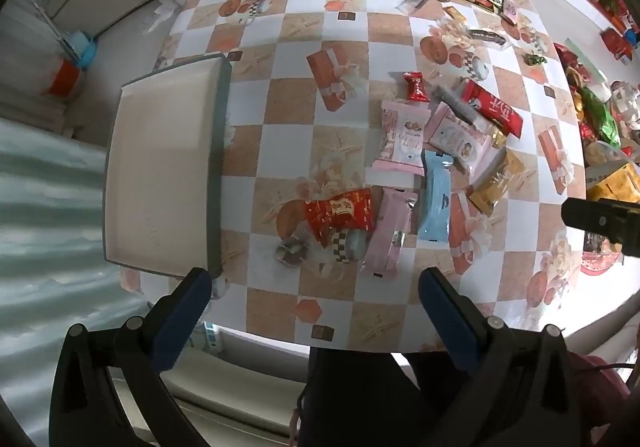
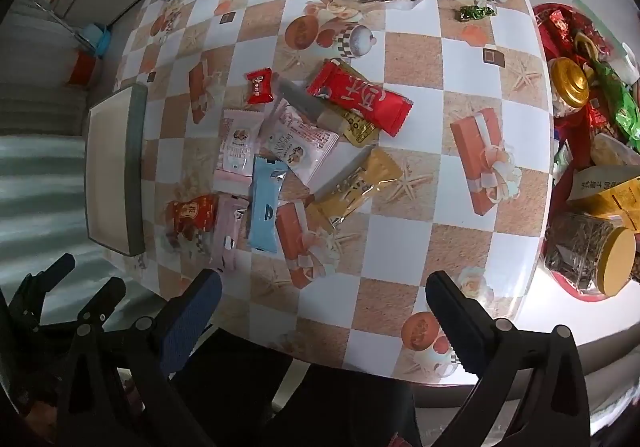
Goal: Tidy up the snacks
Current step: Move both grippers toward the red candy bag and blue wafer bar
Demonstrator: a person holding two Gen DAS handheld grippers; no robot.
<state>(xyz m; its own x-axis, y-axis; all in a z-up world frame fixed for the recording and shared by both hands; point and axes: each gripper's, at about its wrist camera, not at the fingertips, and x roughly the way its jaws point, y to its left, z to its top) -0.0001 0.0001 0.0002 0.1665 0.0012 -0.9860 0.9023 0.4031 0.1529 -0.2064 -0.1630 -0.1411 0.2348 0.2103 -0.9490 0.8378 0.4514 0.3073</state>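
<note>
Snack pile [image 1: 432,159] mid-table, tray [image 1: 160,175] at the table's left edge; nothing in the tray yet.

Nearest wrapper, the pink bar [image 1: 388,231], lies ahead of the left hand-held gripper [image 1: 316,287], between its fingers, long axis roughly along the approach. Left hand-held gripper released, holding nothing; right hand-held gripper [image 2: 324,291] likewise spread and empty, the pile ahead to its left. Left looks nearer.

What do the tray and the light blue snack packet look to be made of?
Tray: likely rigid cardboard or plastic, matte, pale inside with a grey rim.
Light blue snack packet: thin plastic film, slightly glossy, with crimped ends and a silvery seal.
</note>
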